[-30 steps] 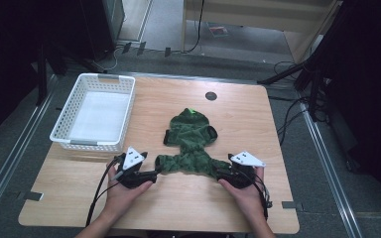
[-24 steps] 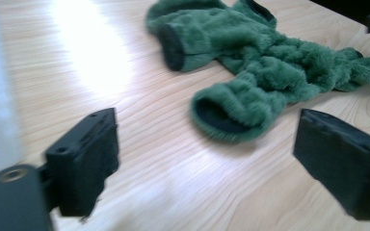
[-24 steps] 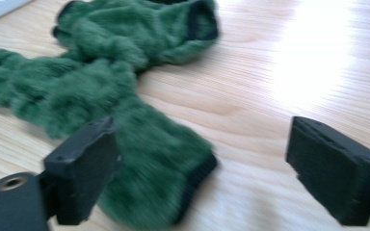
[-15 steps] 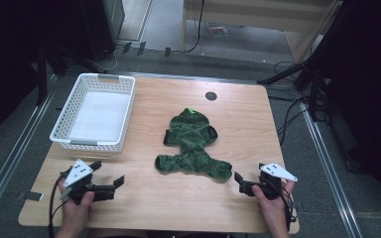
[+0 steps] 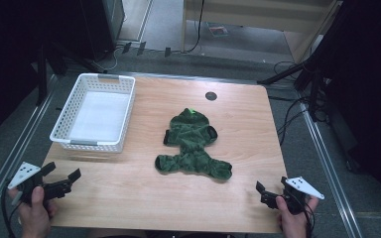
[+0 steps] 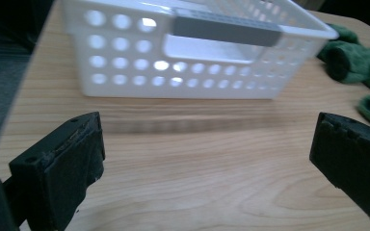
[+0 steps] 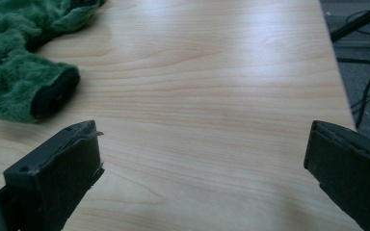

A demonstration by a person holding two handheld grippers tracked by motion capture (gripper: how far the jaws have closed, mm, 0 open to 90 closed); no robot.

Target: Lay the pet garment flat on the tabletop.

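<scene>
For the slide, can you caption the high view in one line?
Green fleece garment lies flat mid-table beside a white basket; left gripper and right gripper open, apart.

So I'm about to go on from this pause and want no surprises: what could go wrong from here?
The green fleece garment lies bunched and soft, so a gripper may pinch a single layer and drag it. The white basket looks light and sits near the left gripper, which might nudge it. The right gripper hovers by the table edge, trailing cable.
</scene>
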